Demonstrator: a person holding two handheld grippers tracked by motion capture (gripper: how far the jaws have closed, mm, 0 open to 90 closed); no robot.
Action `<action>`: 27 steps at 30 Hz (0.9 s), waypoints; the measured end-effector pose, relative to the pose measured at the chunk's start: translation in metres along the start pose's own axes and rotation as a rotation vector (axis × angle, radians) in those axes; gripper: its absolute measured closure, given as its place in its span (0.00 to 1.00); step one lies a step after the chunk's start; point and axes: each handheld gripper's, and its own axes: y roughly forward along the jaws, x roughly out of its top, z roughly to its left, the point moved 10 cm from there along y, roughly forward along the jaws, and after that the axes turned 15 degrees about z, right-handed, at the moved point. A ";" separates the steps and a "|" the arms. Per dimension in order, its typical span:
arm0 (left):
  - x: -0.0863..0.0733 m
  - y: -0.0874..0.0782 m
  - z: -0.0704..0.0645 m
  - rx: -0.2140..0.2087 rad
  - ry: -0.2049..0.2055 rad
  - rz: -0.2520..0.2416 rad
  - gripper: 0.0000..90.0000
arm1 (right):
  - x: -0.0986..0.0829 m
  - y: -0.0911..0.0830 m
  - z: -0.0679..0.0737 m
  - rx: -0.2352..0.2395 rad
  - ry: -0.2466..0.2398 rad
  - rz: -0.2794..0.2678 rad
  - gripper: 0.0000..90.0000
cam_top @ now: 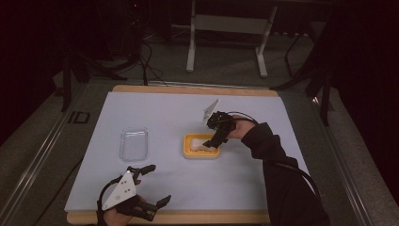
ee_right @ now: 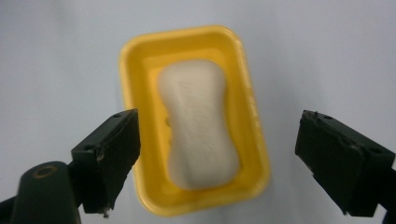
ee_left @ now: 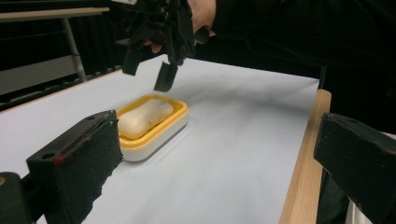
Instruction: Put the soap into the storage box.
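A white bar of soap lies in a yellow soap dish near the middle of the pale sheet. My right gripper hangs open just above it, jaws pointing down and touching neither soap nor dish. In the right gripper view the soap lies lengthwise in the dish, and the right gripper straddles it with wide jaws. My left gripper rests open near the front edge, holding nothing. In the left gripper view, past the left gripper, the soap lies below the right gripper.
A clear plastic lid or tray lies on the sheet left of the dish. The pale sheet covers a wooden board whose edge shows at the front. A metal frame stands on the floor behind the table.
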 end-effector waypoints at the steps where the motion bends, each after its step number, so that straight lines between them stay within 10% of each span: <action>1: 0.000 0.000 0.000 0.000 0.002 0.002 0.01 | -0.002 -0.002 -0.003 0.011 0.038 -0.010 0.15; 27: -0.001 0.001 -0.001 0.001 0.003 0.008 0.01 | -0.053 -0.038 -0.002 -0.158 0.437 -0.218 0.16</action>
